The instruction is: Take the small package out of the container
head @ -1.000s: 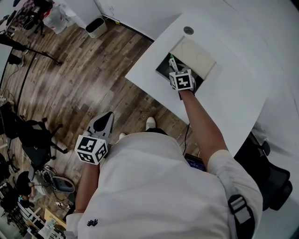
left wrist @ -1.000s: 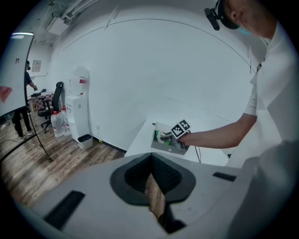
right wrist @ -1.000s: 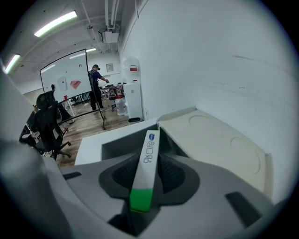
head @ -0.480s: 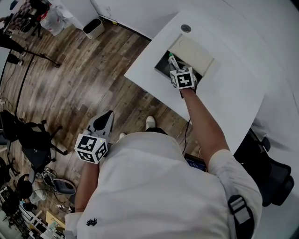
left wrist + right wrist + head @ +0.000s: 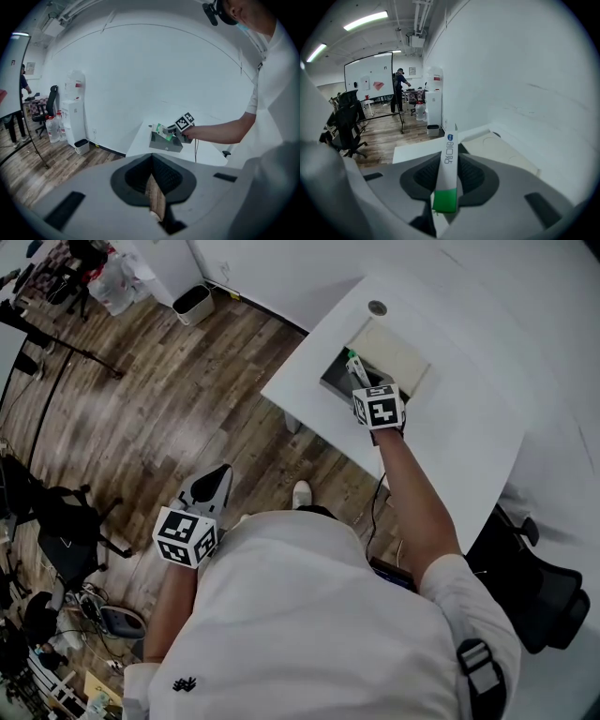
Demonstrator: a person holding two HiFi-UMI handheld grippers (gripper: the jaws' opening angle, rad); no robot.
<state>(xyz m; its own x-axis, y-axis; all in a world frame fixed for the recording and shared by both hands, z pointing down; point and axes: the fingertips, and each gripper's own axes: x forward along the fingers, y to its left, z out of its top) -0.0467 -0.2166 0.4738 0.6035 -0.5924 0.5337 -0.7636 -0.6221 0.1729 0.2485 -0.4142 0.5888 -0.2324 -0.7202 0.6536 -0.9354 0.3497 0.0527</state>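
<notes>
Barely shifted since a second ago, my left claw [image 5: 214,476] hangs over the wood floor [image 5: 141,409], jaws together on nothing. Further right, my right claw [image 5: 359,381] has risen from the container [image 5: 330,385] on the white table [image 5: 459,446]. Its jaws have just been closing and now clamp the small package [image 5: 447,173], held above the container's opening.

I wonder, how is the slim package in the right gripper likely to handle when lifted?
The small package looks thin and narrow, so it is probably very light. It stands straight out of the right gripper without drooping, so likely fairly stiff. Its white end juts beyond the jaws, so a bump could pivot it.
</notes>
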